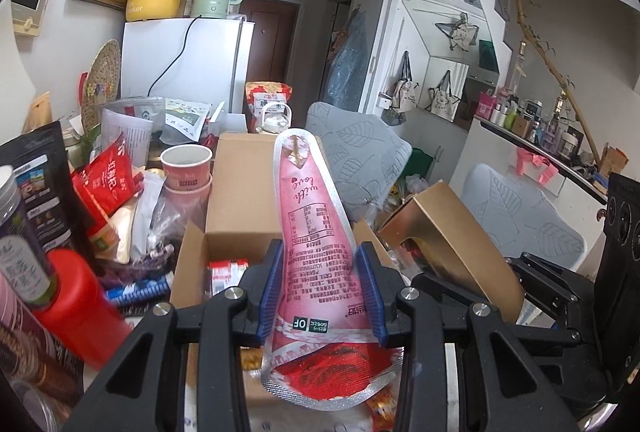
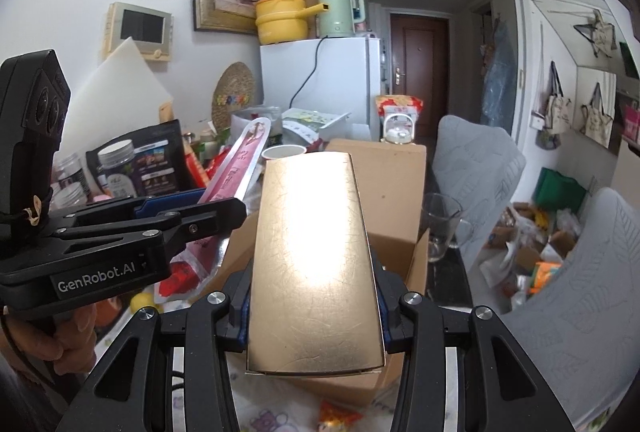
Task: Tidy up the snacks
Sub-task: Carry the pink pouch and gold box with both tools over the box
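So, left wrist view first: the left gripper (image 1: pixel 322 288) is clenched on a long pink-and-red foil snack pouch with silver sealed edges (image 1: pixel 316 232), blue pads pressing both its sides. The pouch's long axis runs straight out along the fingers, up and away from the camera, red end hanging below the jaws. The open brown cardboard box (image 1: pixel 244 191) sits right under and ahead of the pouch, so the drop is basically straight down and forward; there's already a small red-and-white packet (image 1: pixel 226 274) inside. Right wrist view: the right gripper (image 2: pixel 314 308) is clamped on a flat shiny gold cardboard box (image 2: pixel 312 264), long axis also pointing forward along the fingers, held up over the same brown box's open flaps. Both are in the air, not resting on anything. I'd say both hands are about equally near the box, left gripper just beside the gold one, so they might crowd each other.
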`<state>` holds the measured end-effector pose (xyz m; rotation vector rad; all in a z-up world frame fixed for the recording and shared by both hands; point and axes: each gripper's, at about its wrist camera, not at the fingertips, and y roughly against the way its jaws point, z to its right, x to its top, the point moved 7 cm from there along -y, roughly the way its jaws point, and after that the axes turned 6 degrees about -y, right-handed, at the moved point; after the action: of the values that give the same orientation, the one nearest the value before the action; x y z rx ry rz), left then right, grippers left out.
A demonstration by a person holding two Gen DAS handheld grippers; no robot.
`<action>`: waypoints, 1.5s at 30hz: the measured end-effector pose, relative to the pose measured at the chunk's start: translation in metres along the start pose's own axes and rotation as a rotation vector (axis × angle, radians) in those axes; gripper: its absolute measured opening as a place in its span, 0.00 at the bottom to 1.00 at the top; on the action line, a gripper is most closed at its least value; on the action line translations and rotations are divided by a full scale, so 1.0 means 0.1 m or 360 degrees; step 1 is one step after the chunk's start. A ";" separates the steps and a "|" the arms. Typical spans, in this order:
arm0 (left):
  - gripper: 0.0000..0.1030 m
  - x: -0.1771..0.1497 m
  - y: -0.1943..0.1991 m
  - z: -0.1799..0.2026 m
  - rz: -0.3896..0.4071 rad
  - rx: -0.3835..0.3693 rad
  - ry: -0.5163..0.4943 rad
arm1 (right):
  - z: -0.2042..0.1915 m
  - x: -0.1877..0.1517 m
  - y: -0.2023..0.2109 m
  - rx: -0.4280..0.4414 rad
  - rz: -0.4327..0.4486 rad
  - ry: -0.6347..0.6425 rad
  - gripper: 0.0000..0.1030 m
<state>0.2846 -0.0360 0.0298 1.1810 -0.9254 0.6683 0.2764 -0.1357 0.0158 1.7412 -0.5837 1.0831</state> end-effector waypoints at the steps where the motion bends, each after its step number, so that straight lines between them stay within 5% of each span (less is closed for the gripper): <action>1: 0.36 0.02 -0.05 -0.03 0.0001 0.0011 0.0001 | 0.03 0.02 -0.05 -0.0005 0.0000 -0.0004 0.43; 20: 0.36 -0.01 -0.84 -0.45 -0.0121 0.0217 0.0003 | 0.27 0.14 -0.99 -0.0116 -0.0118 0.0000 0.43; 45: 0.36 -0.65 -1.58 -0.70 -0.0594 0.0217 0.0070 | 0.44 -0.38 -1.70 -0.0171 -0.0506 -0.0072 0.43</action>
<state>0.4036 -0.0097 -0.1090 1.4096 -0.6055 0.4573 0.4068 -0.1078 -0.1049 1.6986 -0.3687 0.7777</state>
